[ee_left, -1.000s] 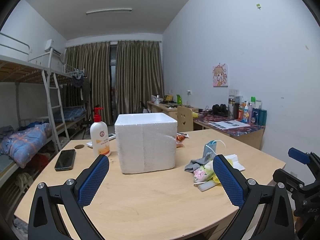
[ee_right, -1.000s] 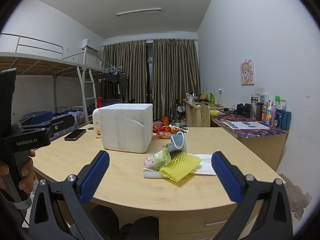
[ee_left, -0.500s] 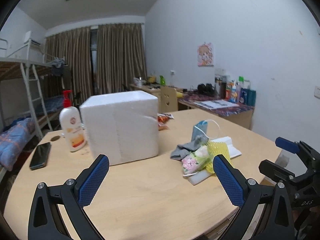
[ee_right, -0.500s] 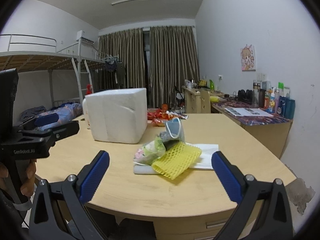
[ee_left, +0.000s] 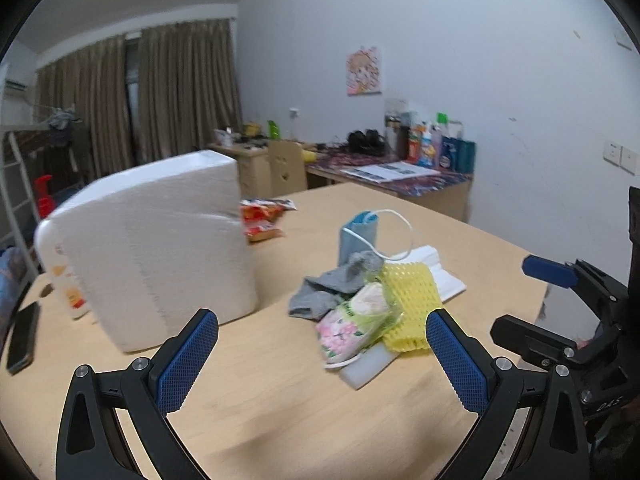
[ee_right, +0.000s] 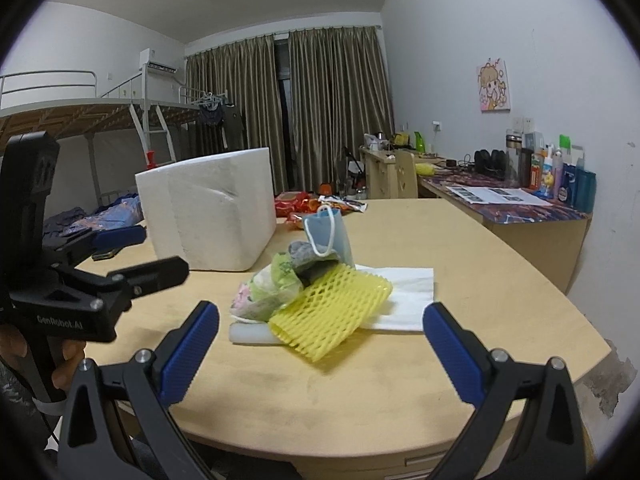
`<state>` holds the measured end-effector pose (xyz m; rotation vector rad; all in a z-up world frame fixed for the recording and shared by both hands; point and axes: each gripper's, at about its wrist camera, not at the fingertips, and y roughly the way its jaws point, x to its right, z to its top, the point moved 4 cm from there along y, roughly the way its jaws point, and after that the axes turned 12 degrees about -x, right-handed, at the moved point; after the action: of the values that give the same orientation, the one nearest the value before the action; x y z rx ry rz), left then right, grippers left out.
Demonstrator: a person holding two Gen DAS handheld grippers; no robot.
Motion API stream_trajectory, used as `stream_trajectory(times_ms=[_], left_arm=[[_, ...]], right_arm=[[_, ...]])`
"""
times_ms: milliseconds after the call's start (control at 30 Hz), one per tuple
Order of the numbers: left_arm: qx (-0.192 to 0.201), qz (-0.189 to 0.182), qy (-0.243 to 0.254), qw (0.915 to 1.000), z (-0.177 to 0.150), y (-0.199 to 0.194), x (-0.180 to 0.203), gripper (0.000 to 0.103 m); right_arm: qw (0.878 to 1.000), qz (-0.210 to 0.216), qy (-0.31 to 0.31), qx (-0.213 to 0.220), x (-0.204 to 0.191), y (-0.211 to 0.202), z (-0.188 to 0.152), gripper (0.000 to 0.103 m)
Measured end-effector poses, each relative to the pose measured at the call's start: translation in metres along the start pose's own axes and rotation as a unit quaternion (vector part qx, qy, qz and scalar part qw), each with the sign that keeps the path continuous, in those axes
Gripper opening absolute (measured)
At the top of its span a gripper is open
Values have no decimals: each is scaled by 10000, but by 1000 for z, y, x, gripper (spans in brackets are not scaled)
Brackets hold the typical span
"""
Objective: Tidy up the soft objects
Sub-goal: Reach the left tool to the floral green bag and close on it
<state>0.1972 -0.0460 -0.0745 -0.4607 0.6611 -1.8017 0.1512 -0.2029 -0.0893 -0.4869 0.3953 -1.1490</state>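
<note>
Here, as seen from the right wrist:
Left gripper (ee_left: 322, 354): fingers spread wide, empty, above the table (ee_left: 280, 400).
Right gripper (ee_right: 320, 346): fingers spread wide, empty.
Soft pile (ee_right: 308, 296): at 12 o'clock of both grippers, yellow foam net (ee_right: 332, 312) on top, touching the white sheet (ee_right: 404, 294).
Foam box (ee_right: 208, 210): at 10 o'clock of the pile, near it.

Wooden table (ee_right: 460, 280); foam box (ee_right: 212, 216), soft pile (ee_right: 312, 292), phone (ee_left: 22, 336), snack packets (ee_right: 316, 204).

A phone (ee_left: 22, 338) lies beside a lotion bottle (ee_left: 70, 292).
</note>
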Motion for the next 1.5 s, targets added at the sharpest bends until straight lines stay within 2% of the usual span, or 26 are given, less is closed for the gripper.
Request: stream_trajectory(times_ms=[67, 267, 400, 633, 800, 900, 1033, 1100, 1367, 1500], left_arm=[[-127, -177, 31, 9998, 4, 12, 1, 103], [-497, -200, 148, 9985, 10, 41, 6, 103], [-772, -459, 238, 9957, 11, 58, 12, 103], [-929, -662, 33, 9935, 16, 79, 12, 102], [-1273, -682, 59, 9895, 14, 97, 13, 86], [-1432, -802, -11, 9864, 13, 105, 10, 85], [-1464, -870, -3, 9854, 14, 108, 10, 79], [-1472, -898, 14, 9850, 13, 109, 10, 71], [-1442, -959, 89, 9848, 10, 103, 12, 69], [-1276, -934, 260, 9871, 8, 93, 13, 69]], right_arm=[[10000, -13, 8, -10, 3, 3, 2, 103], [9999, 9, 119, -97, 14, 12, 2, 103], [9997, -15, 160, -173, 20, 18, -1, 103], [9992, -16, 191, -339, 29, 28, -5, 103], [9991, 24, 190, -373, 34, 32, -3, 103], [9991, 77, 188, -378, 34, 34, -2, 103], [9990, 145, 172, -390, 34, 37, -2, 103], [9990, 148, 160, -402, 34, 38, -2, 103], [9990, 116, 141, -415, 34, 40, 1, 103], [9990, 44, 89, -438, 31, 40, 2, 103]])
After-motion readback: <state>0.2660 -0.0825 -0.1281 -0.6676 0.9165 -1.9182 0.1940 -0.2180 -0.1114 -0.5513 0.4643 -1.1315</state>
